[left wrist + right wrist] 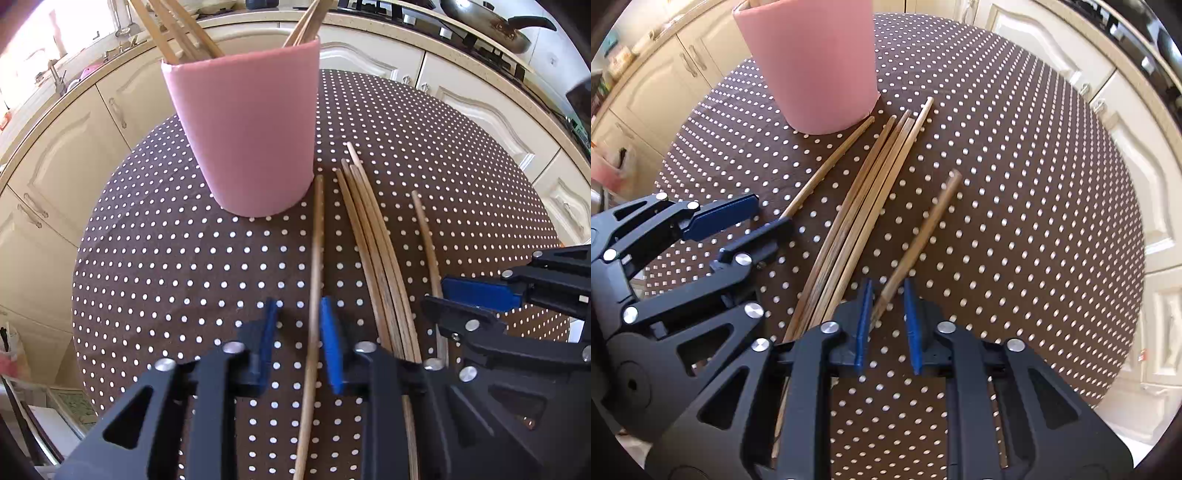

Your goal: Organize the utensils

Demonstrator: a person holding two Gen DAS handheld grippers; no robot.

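while each claw [299,343] [888,325] narrowly straddles one chopstick [314,295] [916,236], four more [373,258] lie between, pink cup [243,140] beyond.

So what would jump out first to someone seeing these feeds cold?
The tall pink cup stands at the far side of the round brown polka-dot tablecloth, with wooden chopsticks sticking out of it. Just before it, more loose wooden chopsticks lie fanned out, with one between each claw's blue pads.
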